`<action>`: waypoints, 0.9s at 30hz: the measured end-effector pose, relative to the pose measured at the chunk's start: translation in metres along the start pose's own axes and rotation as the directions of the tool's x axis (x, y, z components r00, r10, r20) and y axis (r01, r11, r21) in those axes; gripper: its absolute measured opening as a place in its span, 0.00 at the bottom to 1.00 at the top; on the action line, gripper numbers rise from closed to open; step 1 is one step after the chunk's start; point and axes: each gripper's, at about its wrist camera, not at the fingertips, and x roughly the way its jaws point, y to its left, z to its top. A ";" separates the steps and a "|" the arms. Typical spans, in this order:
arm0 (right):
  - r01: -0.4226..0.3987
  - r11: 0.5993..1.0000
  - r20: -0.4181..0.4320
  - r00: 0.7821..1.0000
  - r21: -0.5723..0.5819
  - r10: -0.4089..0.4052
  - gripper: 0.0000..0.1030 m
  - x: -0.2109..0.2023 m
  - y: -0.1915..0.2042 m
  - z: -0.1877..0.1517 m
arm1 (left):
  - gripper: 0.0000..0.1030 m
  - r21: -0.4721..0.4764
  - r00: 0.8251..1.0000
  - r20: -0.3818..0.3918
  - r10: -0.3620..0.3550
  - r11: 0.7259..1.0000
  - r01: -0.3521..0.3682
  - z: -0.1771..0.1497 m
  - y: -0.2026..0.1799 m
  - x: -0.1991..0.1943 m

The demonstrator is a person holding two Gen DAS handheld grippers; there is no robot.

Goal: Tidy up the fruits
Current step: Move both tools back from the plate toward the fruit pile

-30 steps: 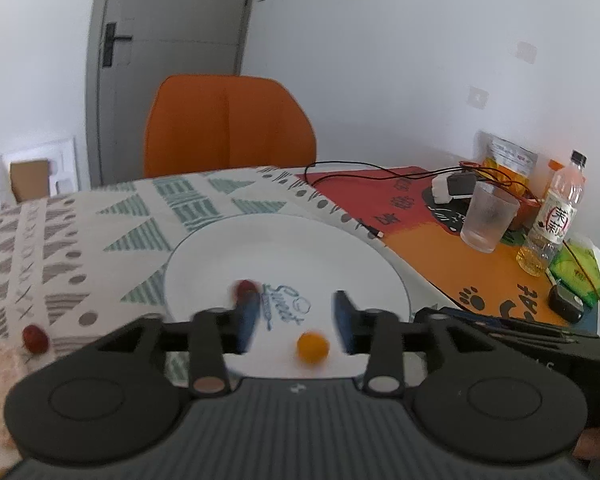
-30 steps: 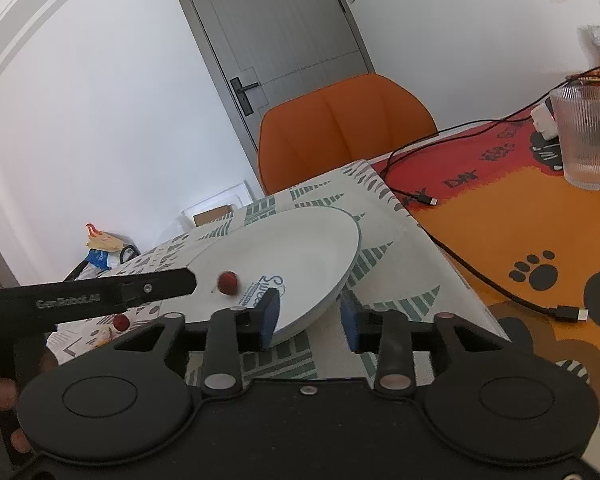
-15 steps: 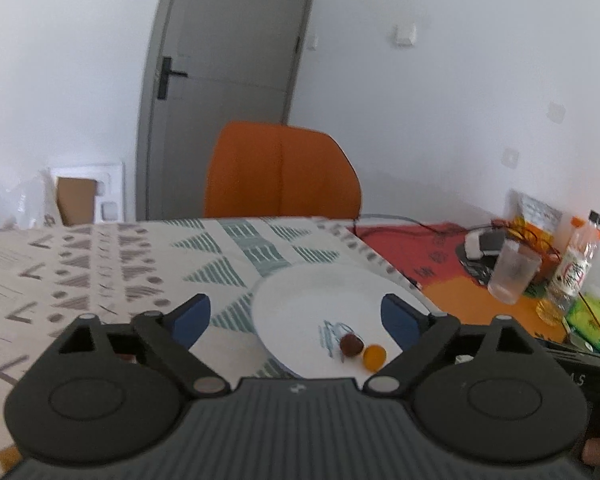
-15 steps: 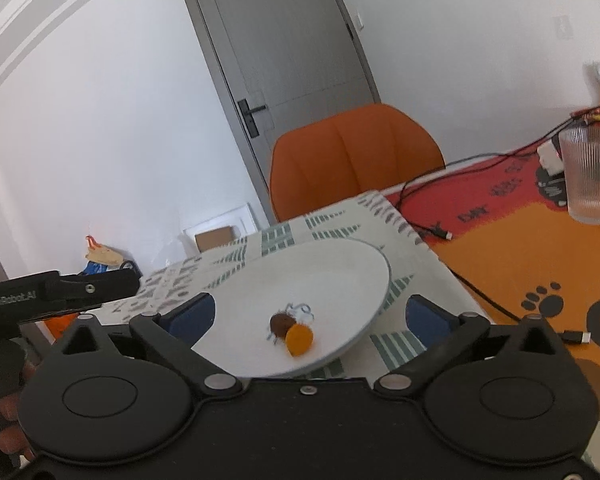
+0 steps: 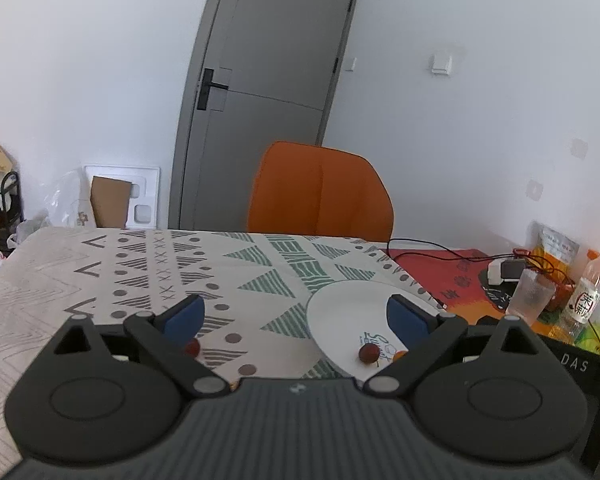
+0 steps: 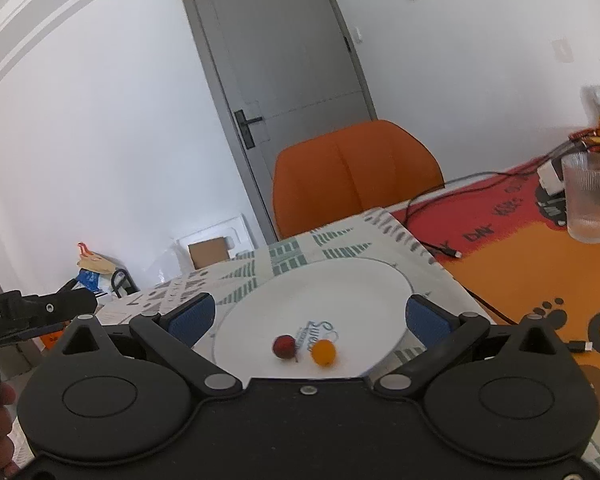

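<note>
A white plate [image 6: 340, 292] on the patterned tablecloth holds a dark red fruit [image 6: 283, 346] and a small orange fruit [image 6: 324, 352] side by side. My right gripper [image 6: 307, 316] is open wide and empty, raised just in front of the plate. In the left wrist view the plate [image 5: 348, 304] sits to the right, with the red fruit [image 5: 369, 353] and part of the orange fruit [image 5: 400, 356] on it. Another red fruit [image 5: 192, 347] lies on the cloth by my left finger. My left gripper [image 5: 296, 314] is open wide and empty.
An orange chair [image 5: 320, 196] stands behind the table. On the right lie an orange and red mat [image 6: 540, 264], a clear glass [image 6: 589, 204], black cables [image 6: 452, 248], a drink bottle [image 5: 588, 292] and snack bags. The left gripper's body [image 6: 28, 308] shows at the left of the right wrist view.
Both grippers have opened wide and pulled back and up from the plate. The red fruit now lies beside the orange fruit on the plate. The left view has swung left.
</note>
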 end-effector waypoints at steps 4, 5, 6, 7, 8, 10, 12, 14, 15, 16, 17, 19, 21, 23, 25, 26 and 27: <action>-0.014 1.000 -0.007 1.000 -0.022 0.014 1.00 -0.002 0.010 0.001 | 0.94 -0.008 1.000 -0.002 0.008 1.000 -0.008 -0.001 0.010 -0.009; -0.019 1.000 -0.012 1.000 -0.019 0.019 1.00 -0.002 0.012 0.002 | 0.94 -0.012 1.000 -0.009 0.005 1.000 -0.005 0.000 0.013 -0.011; -0.026 1.000 -0.017 1.000 -0.015 0.026 1.00 -0.002 0.014 0.002 | 0.94 -0.014 1.000 -0.017 0.005 1.000 -0.005 0.000 0.015 -0.013; -0.034 0.999 -0.022 0.999 -0.013 0.034 1.00 -0.002 0.015 0.003 | 0.94 -0.016 1.000 -0.023 0.008 1.000 -0.008 0.000 0.017 -0.014; -0.041 0.999 -0.026 0.999 -0.014 0.041 1.00 -0.003 0.017 0.003 | 0.94 -0.020 1.000 -0.023 0.012 1.000 -0.012 0.000 0.020 -0.017; -0.042 0.999 -0.028 0.999 -0.021 0.042 1.00 -0.003 0.021 0.003 | 0.94 -0.023 1.000 -0.017 0.019 1.000 -0.019 0.000 0.025 -0.021; -0.041 0.999 -0.037 0.999 -0.034 0.040 1.00 -0.003 0.024 0.003 | 0.94 -0.017 1.000 -0.014 0.026 0.999 -0.026 0.000 0.030 -0.025; -0.054 0.998 -0.058 0.997 -0.042 0.052 1.00 -0.002 0.027 0.003 | 0.94 -0.011 0.999 -0.001 0.044 0.999 -0.044 -0.001 0.031 -0.029; -0.063 0.997 -0.064 0.996 -0.042 0.061 1.00 -0.002 0.029 0.002 | 0.94 -0.005 0.998 0.011 0.058 0.998 -0.058 -0.002 0.033 -0.032; -0.068 0.997 -0.067 0.996 -0.043 0.065 1.00 -0.002 0.031 0.002 | 0.94 -0.001 0.998 0.019 0.066 0.998 -0.066 -0.002 0.034 -0.035; -0.072 0.996 -0.070 0.995 -0.044 0.068 1.00 -0.002 0.032 0.002 | 0.94 0.001 0.997 0.024 0.068 0.998 -0.068 -0.003 0.036 -0.037; -0.080 0.996 -0.073 0.994 -0.048 0.077 1.00 -0.003 0.036 0.001 | 0.94 -0.008 0.998 0.028 0.060 0.998 -0.060 -0.003 0.042 -0.041; -0.090 0.995 -0.078 0.993 -0.054 0.086 1.00 -0.003 0.039 0.000 | 0.94 -0.026 0.998 0.019 0.060 0.998 -0.059 -0.003 0.048 -0.043; -0.102 0.993 -0.079 0.992 -0.060 0.097 1.00 -0.004 0.043 -0.001 | 0.94 -0.044 0.998 0.001 0.070 0.997 -0.070 -0.003 0.054 -0.044; -0.116 0.991 -0.083 0.990 -0.062 0.111 1.00 -0.005 0.046 -0.002 | 0.94 -0.070 0.997 -0.012 0.079 0.994 -0.080 -0.003 0.063 -0.046; -0.125 0.990 -0.085 0.989 -0.062 0.119 1.00 -0.005 0.047 -0.002 | 0.94 -0.082 0.996 -0.013 0.084 0.993 -0.085 -0.003 0.066 -0.047; -0.133 0.989 -0.089 0.988 -0.063 0.128 1.00 -0.005 0.049 -0.002 | 0.94 -0.092 0.996 -0.014 0.091 0.992 -0.092 -0.003 0.070 -0.049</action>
